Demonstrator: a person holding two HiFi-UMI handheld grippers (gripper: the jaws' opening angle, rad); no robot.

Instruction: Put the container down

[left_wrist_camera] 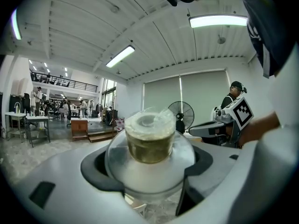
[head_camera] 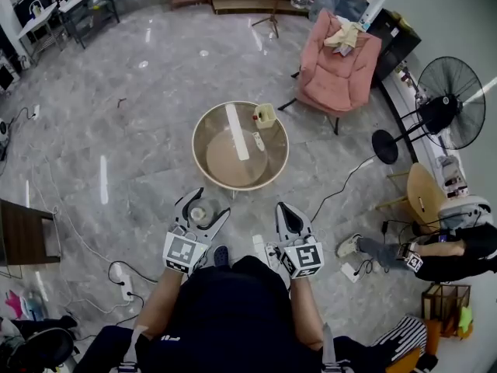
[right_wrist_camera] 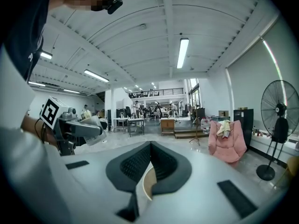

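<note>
No legible text, label, brand or number on anything in view.

Head view: overhead, facing steeply down onto the grey marble floor [head_camera: 140,130] and the round tan-topped table [head_camera: 225,162], well below. Gripper views: low, close behind their jaws, facing roughly level outward. All three share the black pedestal fan [head_camera: 446,103].

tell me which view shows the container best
The left gripper view: the container fills the frame's middle, gripped between the jaws, its film top clear. The head view shows it small from above; the right gripper view shows it only distant, at left.
</note>
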